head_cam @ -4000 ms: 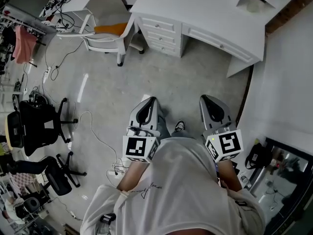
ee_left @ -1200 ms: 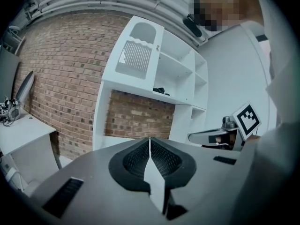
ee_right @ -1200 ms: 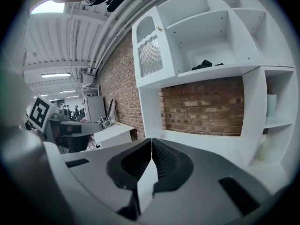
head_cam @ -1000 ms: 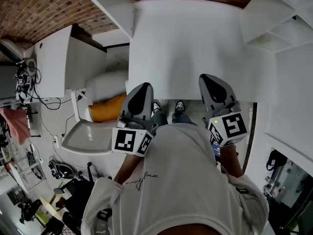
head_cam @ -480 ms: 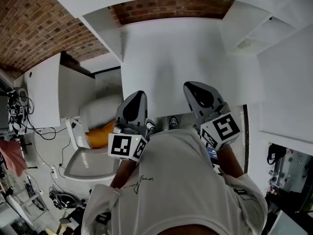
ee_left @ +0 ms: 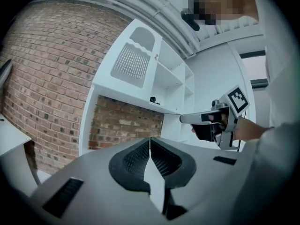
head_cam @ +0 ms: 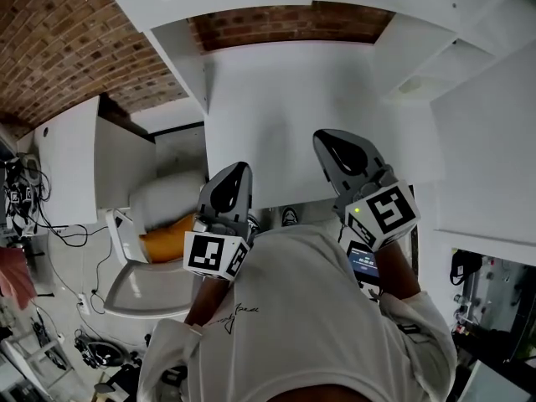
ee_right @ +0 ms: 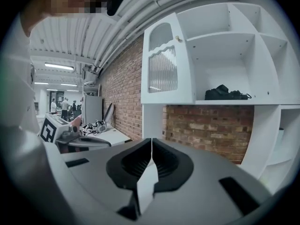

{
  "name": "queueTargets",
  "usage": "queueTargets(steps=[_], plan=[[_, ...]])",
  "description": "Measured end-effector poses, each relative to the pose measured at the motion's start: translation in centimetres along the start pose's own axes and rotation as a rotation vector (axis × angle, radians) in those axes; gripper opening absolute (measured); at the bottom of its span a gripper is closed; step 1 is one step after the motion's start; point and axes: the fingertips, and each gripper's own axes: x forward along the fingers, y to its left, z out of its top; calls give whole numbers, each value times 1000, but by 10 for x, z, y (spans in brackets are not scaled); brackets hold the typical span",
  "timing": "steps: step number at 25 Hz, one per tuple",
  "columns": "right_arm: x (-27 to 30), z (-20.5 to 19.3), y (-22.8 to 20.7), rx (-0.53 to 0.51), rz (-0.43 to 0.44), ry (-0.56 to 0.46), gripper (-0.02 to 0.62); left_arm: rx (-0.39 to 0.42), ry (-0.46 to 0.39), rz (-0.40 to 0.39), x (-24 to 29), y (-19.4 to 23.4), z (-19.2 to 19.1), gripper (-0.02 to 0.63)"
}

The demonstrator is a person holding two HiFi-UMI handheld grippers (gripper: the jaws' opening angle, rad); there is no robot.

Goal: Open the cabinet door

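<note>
Both pairs of jaws are pressed together with nothing between them. I carry my left gripper [ee_left: 150,140] and right gripper [ee_right: 151,140] empty over the white worktop [head_cam: 310,115], since nothing is within reach yet. Beyond it, the cabinet door [ee_right: 162,64] sits shut, high at the upper left of the shelf unit [ee_right: 243,102], its small knob [ee_right: 177,39] near the right edge. I judge the right gripper suits that knob.

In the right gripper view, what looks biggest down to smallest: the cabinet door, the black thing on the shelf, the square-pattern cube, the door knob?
1. cabinet door
2. black thing on the shelf and marker cube look alike; the cube is nearer the camera, so unranked
3. door knob
</note>
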Motion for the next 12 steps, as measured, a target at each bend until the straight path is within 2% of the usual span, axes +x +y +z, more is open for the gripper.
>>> queueTargets(steps=[12], plan=[[16, 59, -16, -79, 10, -104, 26, -23, -16, 11, -12, 2, 5, 20]])
